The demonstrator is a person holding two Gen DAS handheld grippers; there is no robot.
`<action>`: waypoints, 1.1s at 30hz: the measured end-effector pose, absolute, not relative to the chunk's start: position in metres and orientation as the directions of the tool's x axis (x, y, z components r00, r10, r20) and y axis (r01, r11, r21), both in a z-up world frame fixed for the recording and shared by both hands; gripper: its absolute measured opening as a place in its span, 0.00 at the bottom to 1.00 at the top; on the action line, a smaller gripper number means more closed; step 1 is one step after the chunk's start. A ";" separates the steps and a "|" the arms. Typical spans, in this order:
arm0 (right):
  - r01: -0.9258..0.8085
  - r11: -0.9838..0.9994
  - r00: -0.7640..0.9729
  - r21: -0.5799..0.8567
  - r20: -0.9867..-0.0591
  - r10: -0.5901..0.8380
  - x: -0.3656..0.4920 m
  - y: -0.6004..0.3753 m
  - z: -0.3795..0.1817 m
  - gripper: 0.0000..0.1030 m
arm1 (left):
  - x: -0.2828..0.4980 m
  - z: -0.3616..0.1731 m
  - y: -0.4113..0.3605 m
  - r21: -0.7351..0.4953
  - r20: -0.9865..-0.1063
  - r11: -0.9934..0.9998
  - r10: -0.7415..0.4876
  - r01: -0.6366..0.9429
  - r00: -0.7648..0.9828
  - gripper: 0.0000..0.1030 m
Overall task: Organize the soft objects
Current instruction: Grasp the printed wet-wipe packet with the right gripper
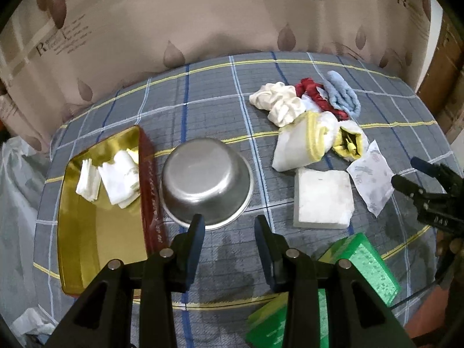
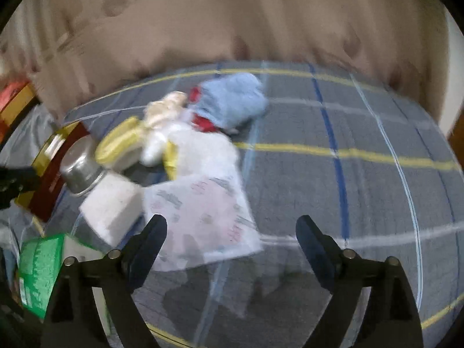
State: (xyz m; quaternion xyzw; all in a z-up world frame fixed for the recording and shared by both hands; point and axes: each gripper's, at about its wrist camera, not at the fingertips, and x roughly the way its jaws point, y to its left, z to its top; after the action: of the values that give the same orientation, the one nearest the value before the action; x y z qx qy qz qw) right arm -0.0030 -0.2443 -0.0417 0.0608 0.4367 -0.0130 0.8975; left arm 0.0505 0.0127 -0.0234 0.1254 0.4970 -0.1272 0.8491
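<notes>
Your right gripper (image 2: 230, 239) is spread wide with nothing in it, parked over the printed tissue packet (image 2: 203, 214) at frame centre, probably next up. Left gripper (image 1: 229, 233) sits half-open and empty near the steel bowl (image 1: 206, 178); gold tray (image 1: 87, 232) lower left already holds folded tissues (image 1: 108, 178).

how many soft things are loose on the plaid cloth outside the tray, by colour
white scrunchies: 2
red scrunchie: 1
blue cloth: 1
yellow-edged white cloths: 2
white sponge block: 1
printed tissue: 1
total: 8
</notes>
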 end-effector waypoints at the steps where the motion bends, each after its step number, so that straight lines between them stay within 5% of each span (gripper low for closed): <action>1: 0.045 0.995 0.626 0.087 -0.779 0.040 -0.002 -0.237 -0.039 0.88 | 0.051 -0.023 0.010 0.081 -0.878 0.935 -0.098 0.346 0.469 0.35; 10: -0.075 0.997 0.565 -0.016 -0.825 0.029 0.027 -0.200 -0.062 0.87 | 0.054 -0.020 -0.013 0.047 -0.887 0.921 -0.140 0.387 0.440 0.35; 17: -0.031 0.999 0.582 -0.030 -0.813 -0.006 0.031 -0.206 -0.073 0.41 | 0.059 -0.026 -0.037 0.001 -0.907 0.903 -0.180 0.430 0.380 0.42; 19: -0.013 1.000 0.584 -0.025 -0.812 -0.012 0.029 -0.212 -0.070 0.34 | 0.063 -0.029 -0.042 -0.022 -0.916 0.902 -0.191 0.431 0.352 0.43; 24: 0.043 0.999 0.582 0.004 -0.813 -0.022 0.018 -0.235 -0.068 0.32 | 0.069 -0.038 -0.057 -0.104 -0.937 0.892 -0.236 0.440 0.258 0.50; 33: 0.043 0.999 0.606 0.029 -0.795 -0.002 0.014 -0.240 -0.073 0.37 | 0.083 -0.044 -0.085 -0.191 -0.942 0.869 -0.293 0.457 0.162 0.80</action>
State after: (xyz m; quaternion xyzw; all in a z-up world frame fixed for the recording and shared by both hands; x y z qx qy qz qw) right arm 0.0138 -0.2403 -0.0727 0.0227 0.4434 -0.0126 0.8960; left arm 0.0834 -0.0846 -0.0440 0.0687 0.5983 -0.2469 0.7592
